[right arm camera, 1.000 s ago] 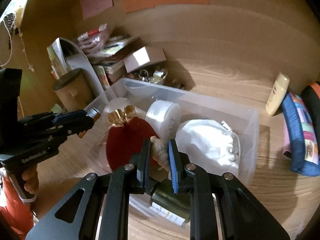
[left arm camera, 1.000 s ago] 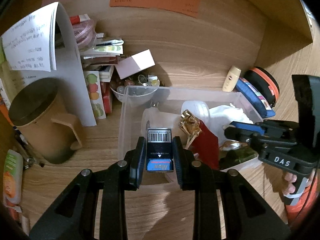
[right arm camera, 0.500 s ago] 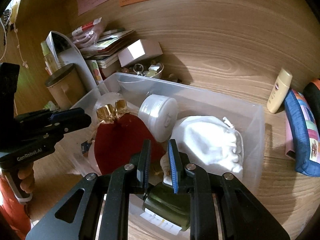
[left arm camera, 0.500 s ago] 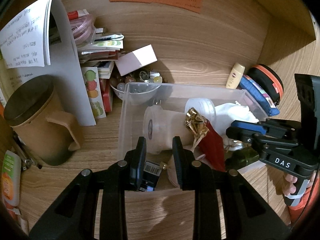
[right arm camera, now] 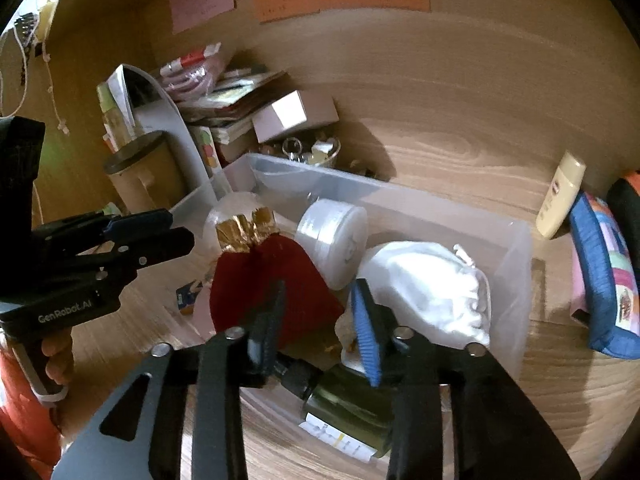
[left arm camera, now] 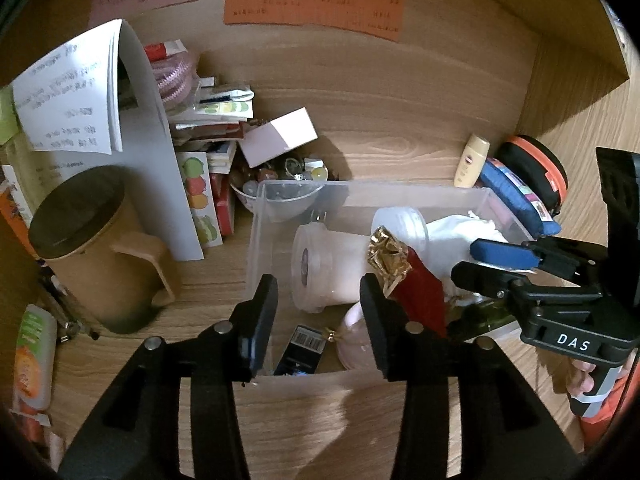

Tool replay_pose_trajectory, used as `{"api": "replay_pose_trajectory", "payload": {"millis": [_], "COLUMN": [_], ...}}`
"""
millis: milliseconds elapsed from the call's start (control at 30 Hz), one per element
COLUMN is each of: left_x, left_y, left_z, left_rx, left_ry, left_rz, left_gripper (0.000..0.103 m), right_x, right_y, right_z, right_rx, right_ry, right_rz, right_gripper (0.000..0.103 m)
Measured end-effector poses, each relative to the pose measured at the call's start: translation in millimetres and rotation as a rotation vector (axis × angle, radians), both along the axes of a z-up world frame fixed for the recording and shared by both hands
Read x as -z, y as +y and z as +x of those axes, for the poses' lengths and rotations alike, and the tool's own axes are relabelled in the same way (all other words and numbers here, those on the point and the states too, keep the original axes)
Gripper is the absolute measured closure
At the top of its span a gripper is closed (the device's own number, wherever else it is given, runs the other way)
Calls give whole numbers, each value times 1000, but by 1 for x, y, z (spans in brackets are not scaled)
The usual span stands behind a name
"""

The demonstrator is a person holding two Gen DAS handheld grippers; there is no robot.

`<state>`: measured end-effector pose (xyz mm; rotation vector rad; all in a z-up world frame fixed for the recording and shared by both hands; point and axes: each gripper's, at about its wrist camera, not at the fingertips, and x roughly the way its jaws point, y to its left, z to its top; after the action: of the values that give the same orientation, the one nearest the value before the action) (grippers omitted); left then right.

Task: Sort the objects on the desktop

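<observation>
Two hand-held grippers over the clear plastic bin [left arm camera: 256,240], both w/ jaws opening, nothing between the pads. Left gripper [left arm camera: 318,320] hangs at the bin's near-left corner; small barcoded black/blue pack [left arm camera: 302,346] lies flat on the bin floor just below its tips, loose, apart from the fingers. Right gripper [right arm camera: 318,320] sits at the bin's near-right side; small pale bundle [right arm camera: 346,326] lies just under/behind its blue pad, touching or not can't tell. Dark green bottle [right arm camera: 352,408] on its side below that, against the near wall.

Already in the bin: red pouch w/ gold top [right arm camera: 276,280], white tape roll [right arm camera: 334,240], white drawstring bag [right arm camera: 432,292], clear lidded jar [left arm camera: 324,268].

Still out on the desk: cream tube [left arm camera: 472,160], blue pencil case [left arm camera: 516,196], orange-rimmed case [left arm camera: 536,168], brown lidded mug [left arm camera: 96,252], paper stack, small glass bowl of trinkets [left arm camera: 280,184] behind the bin.

Risks, my read:
- left tips sit v. close to the bin's near wall; a pull-back at a low angle could hook the rim and drag/tip the bin.
- right pad may snag the pale bundle or the pouch fabric on the way out, lifting it back out.
- grippers are near each other; crossing paths to reach the tube could clash.
- bin is crowded, more drops may roll the tape roll.
</observation>
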<state>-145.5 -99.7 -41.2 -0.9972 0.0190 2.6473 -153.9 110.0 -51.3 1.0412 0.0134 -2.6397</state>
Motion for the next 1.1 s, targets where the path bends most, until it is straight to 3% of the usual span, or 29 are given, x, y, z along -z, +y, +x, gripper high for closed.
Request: {"api": "replay_pose_trajectory", "payload": {"millis": [100, 233, 367, 433, 600, 867, 1100], "left_x": [-3, -8, -12, -15, -22, -33, -43], "left_y": [0, 1, 0, 0, -1, -3, -1], "left_z": [4, 12, 21, 27, 39, 55, 77], "left_rx": [-10, -19, -52, -58, -95, -148, -203], "left_ry": [12, 34, 66, 83, 113, 126, 149], "left_rz": [-8, -23, -44, -50, -65, -46, -20], "left_gripper": [51, 48, 28, 27, 10, 4, 3], "right_x": [-4, -8, -13, -17, -26, -36, -53], "right_y": [1, 2, 4, 6, 8, 12, 23], "right_z": [2, 4, 8, 12, 24, 48, 84], "right_rx": [14, 41, 63, 76, 88, 118, 178], "right_ry": [20, 49, 75, 95, 127, 148, 235], "right_rz": [9, 35, 56, 66, 77, 97, 107], "right_gripper": [63, 53, 40, 32, 27, 18, 1]}}
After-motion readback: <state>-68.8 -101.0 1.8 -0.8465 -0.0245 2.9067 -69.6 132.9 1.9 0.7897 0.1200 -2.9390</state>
